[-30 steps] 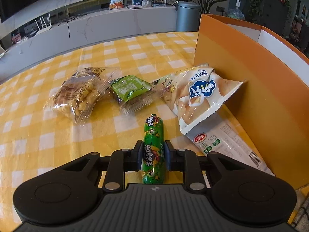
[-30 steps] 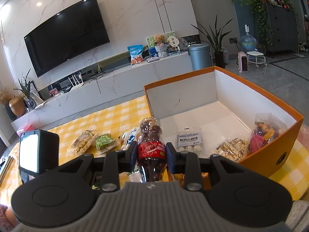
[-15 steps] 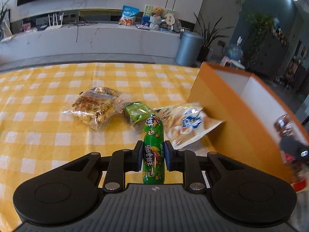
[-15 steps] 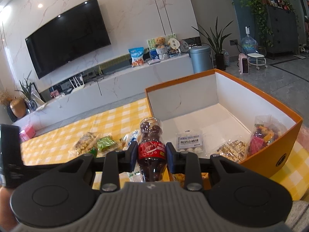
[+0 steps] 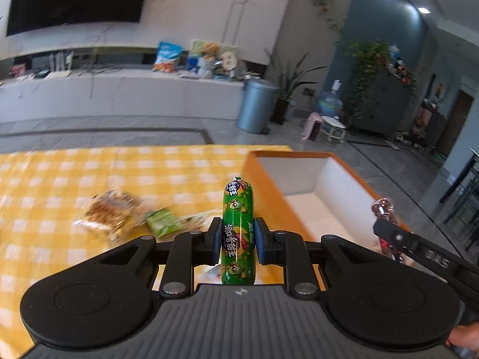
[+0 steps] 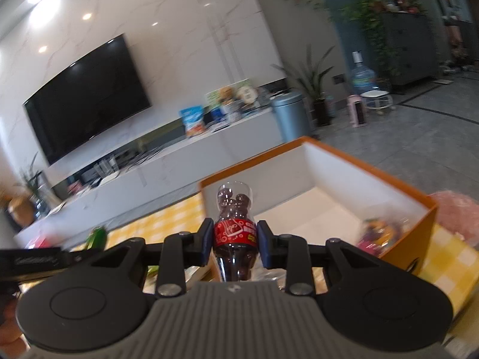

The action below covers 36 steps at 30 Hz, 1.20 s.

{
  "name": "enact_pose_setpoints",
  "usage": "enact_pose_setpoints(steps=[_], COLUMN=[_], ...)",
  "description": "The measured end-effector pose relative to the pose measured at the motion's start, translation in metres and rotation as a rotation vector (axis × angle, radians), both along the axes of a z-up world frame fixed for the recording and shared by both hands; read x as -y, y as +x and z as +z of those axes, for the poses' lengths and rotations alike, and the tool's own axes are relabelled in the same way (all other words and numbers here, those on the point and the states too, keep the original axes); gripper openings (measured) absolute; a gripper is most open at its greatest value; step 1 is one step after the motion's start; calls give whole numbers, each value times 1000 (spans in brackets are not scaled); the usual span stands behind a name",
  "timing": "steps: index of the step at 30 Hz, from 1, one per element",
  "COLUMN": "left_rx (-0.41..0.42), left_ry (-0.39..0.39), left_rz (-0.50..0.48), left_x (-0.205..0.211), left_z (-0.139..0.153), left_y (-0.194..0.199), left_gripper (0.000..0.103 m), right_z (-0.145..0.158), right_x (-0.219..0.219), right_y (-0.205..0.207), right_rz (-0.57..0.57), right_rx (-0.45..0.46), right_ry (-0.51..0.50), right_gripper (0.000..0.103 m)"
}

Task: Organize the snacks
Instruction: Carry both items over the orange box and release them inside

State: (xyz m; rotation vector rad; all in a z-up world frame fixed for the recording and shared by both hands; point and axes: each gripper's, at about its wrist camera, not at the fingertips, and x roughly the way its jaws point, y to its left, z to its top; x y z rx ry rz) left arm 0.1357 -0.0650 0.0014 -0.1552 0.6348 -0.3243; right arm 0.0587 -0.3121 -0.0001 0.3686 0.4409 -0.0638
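My left gripper [image 5: 236,243] is shut on a green sausage stick [image 5: 238,227], held above the yellow checked tablecloth [image 5: 89,173] just left of the orange box [image 5: 269,185]. My right gripper [image 6: 235,245] is shut on a small cola-shaped candy bottle [image 6: 235,233] with a red label, held in front of the near-left corner of the orange box [image 6: 419,233]. In the left wrist view the right gripper [image 5: 386,224] shows at the right edge with the bottle [image 5: 381,209]. In the right wrist view the sausage stick [image 6: 96,236] shows at the left.
A clear pack of biscuits [image 5: 110,212] and a green packet [image 5: 163,221] lie on the cloth, blurred. A colourful snack bag [image 6: 377,233] sits inside the box by its near right wall. A TV wall, a grey bin [image 5: 259,104] and plants stand beyond the table.
My left gripper has risen with the sausage stick and tipped up, so the room and the box's inside now show. My right gripper shifted and rolled a little with the bottle.
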Motion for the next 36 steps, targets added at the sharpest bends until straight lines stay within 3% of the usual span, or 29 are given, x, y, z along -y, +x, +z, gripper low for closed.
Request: enact_pose_setpoints(steps=[4, 8, 12, 16, 20, 25, 29, 32, 36], left_rx=[12, 18, 18, 12, 4, 13, 25, 17, 16], left_ry=[-19, -27, -24, -19, -2, 5, 15, 8, 19], left_rz=[-61, -104, -147, -174, -184, -175, -166, -150, -146], left_x=[25, 44, 61, 71, 79, 83, 83, 81, 78], left_z=[8, 10, 8, 3, -2, -1, -2, -2, -1], left_y=[3, 8, 7, 5, 5, 2, -2, 0, 0], left_gripper=[25, 25, 25, 25, 25, 25, 25, 25, 25], right_z=[4, 9, 4, -4, -7, -11, -20, -34, -47], right_x=[34, 72, 98, 102, 93, 85, 54, 46, 37], right_y=[2, 0, 19, 48, 70, 104, 127, 140, 143], right_rz=[-43, -9, 47, 48, 107, 95, 170, 170, 83], right_rx=[-12, -15, -83, -196, -236, -306, -372, -410, -460], right_ry=[-16, -38, -95, -263, -384, -313, -408, -339, -318], right_gripper=[30, 30, 30, 30, 30, 30, 30, 30, 30])
